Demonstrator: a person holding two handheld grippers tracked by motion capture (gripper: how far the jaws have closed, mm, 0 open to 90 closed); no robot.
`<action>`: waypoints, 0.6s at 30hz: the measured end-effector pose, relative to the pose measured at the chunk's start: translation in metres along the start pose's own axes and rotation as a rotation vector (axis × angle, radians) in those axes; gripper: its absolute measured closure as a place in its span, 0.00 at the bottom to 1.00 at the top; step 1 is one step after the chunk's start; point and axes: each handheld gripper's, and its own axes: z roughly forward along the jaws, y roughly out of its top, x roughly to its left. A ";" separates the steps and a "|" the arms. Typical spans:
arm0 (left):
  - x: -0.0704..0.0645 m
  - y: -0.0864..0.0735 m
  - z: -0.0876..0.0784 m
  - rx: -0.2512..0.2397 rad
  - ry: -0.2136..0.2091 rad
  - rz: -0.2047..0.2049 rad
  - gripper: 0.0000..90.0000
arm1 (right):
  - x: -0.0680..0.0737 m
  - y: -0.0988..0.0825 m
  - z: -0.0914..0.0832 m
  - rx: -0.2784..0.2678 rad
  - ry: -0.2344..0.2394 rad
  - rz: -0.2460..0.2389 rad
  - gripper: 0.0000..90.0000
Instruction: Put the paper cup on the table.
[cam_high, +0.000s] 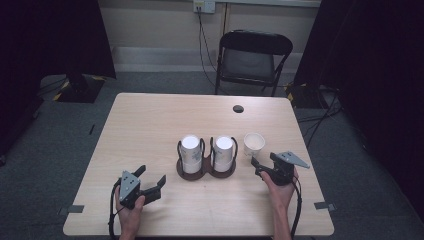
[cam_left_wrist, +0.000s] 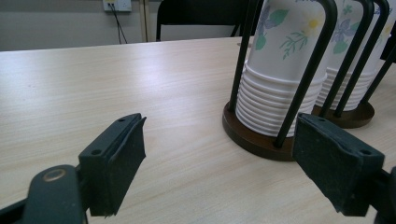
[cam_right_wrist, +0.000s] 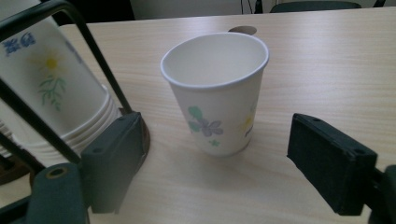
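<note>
A dark wooden holder (cam_high: 205, 172) with black wire loops stands mid-table and keeps two upside-down stacks of flowered paper cups (cam_high: 190, 150). To its right a single paper cup (cam_high: 253, 144) stands upright and empty. My right gripper (cam_high: 263, 161) is just in front of that cup and open; in the right gripper view the cup (cam_right_wrist: 217, 93) sits just beyond my right gripper (cam_right_wrist: 219, 140), clear of both pads. My left gripper (cam_high: 150, 176) rests open near the front left, pointing at the holder. In the left gripper view the nearer stack (cam_left_wrist: 280, 79) rises ahead of my left gripper (cam_left_wrist: 217, 158), whose jaws hold nothing.
The light wood table (cam_high: 150, 120) has a round cable hole (cam_high: 238, 108) near its far edge. A black folding chair (cam_high: 252, 57) stands behind the table. Dark curtains hang on both sides of the room.
</note>
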 end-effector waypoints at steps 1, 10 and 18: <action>0.000 0.000 0.000 0.001 0.002 -0.003 0.19 | 0.002 -0.002 -0.002 -0.005 -0.001 -0.001 0.19; 0.000 0.000 0.001 0.004 0.010 -0.009 0.19 | 0.018 -0.015 -0.016 -0.021 0.014 -0.024 0.17; 0.001 0.000 0.000 0.001 0.008 -0.011 0.19 | 0.035 -0.029 -0.024 -0.033 0.034 -0.038 0.17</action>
